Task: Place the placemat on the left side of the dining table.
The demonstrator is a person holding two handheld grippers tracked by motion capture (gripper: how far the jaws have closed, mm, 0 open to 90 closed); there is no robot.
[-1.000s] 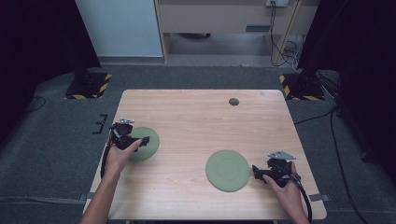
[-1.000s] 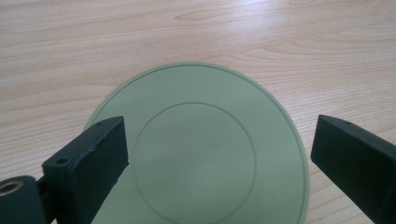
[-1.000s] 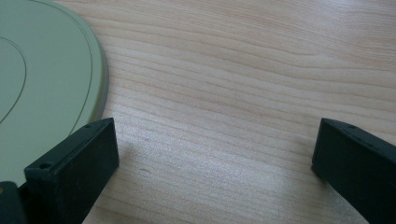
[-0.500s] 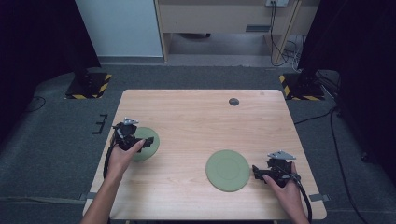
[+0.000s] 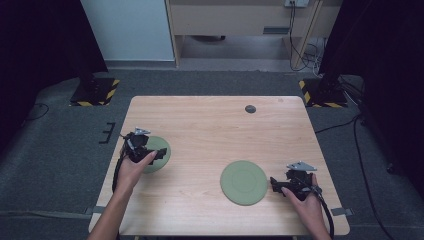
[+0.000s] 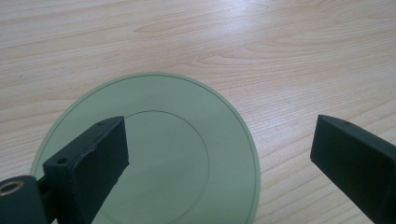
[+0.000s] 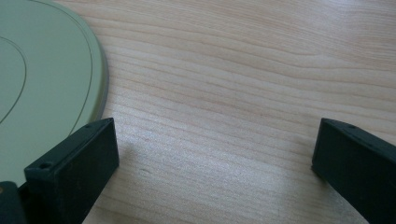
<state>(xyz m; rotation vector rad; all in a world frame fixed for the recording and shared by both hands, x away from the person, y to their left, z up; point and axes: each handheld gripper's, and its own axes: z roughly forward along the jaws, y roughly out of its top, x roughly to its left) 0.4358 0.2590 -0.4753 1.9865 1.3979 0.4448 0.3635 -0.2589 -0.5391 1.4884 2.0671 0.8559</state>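
Two flat green plates lie on the wooden table [image 5: 210, 130]. The smaller plate [image 5: 158, 152] [image 6: 187, 140] is at the left, and my left gripper [image 5: 161, 154] [image 6: 219, 154] hangs open just over it, one jaw above the plate and the other above bare wood. The larger plate [image 5: 243, 182] [image 7: 42, 79] rests near the front right. My right gripper [image 5: 274, 183] [image 7: 215, 158] stands open beside its right rim, with one jaw at the rim and nothing between the jaws.
A small dark round disc [image 5: 250, 108] sits near the table's far edge. Grey carpet [image 5: 60, 150] surrounds the table, with black stands on yellow-striped bases [image 5: 95, 92] at the back corners and a cabinet behind.
The left gripper has crept slightly to the right over the small plate. The right gripper and both plates stay where they were.
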